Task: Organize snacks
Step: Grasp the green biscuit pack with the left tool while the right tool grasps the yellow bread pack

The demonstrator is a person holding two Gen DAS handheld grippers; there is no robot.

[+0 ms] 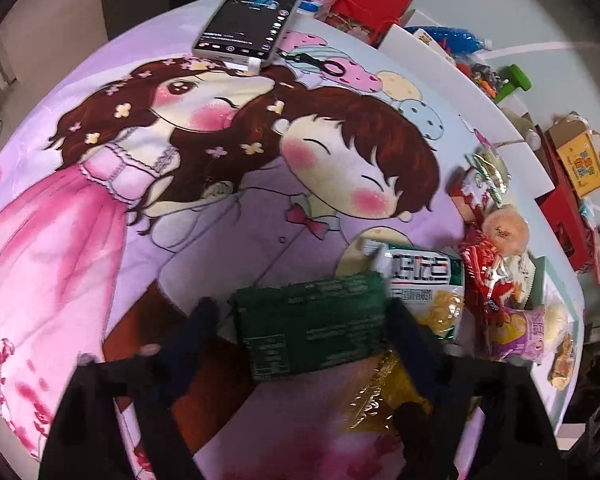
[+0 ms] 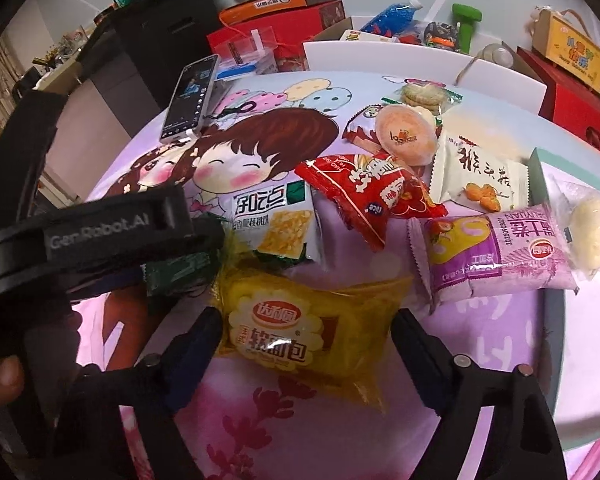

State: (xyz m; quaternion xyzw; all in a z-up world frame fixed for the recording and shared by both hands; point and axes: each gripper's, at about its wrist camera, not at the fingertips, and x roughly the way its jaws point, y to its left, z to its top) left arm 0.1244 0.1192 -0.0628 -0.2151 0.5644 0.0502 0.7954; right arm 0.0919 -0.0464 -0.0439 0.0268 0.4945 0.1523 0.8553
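Note:
In the left wrist view my left gripper (image 1: 300, 316) has its fingers on both sides of a dark green snack packet (image 1: 312, 328), which looks held a little above the cartoon cloth. In the right wrist view my right gripper (image 2: 306, 328) is open, its fingers straddling a yellow soft-bread packet (image 2: 300, 328) lying on the cloth. The left gripper (image 2: 100, 236) shows at the left there, with the green packet (image 2: 176, 272) in it. A white-green cracker packet (image 2: 276, 220), a red packet (image 2: 372, 196) and a purple packet (image 2: 496, 252) lie behind.
A phone (image 1: 252, 12) lies at the cloth's far edge. More snacks, a round orange cake (image 2: 406, 136), a white nut packet (image 2: 476, 180) and a pale bun (image 2: 592, 232), lie at the right. Red boxes (image 2: 572, 92) and a green dumbbell (image 2: 466, 20) stand beyond the table (image 2: 580, 392).

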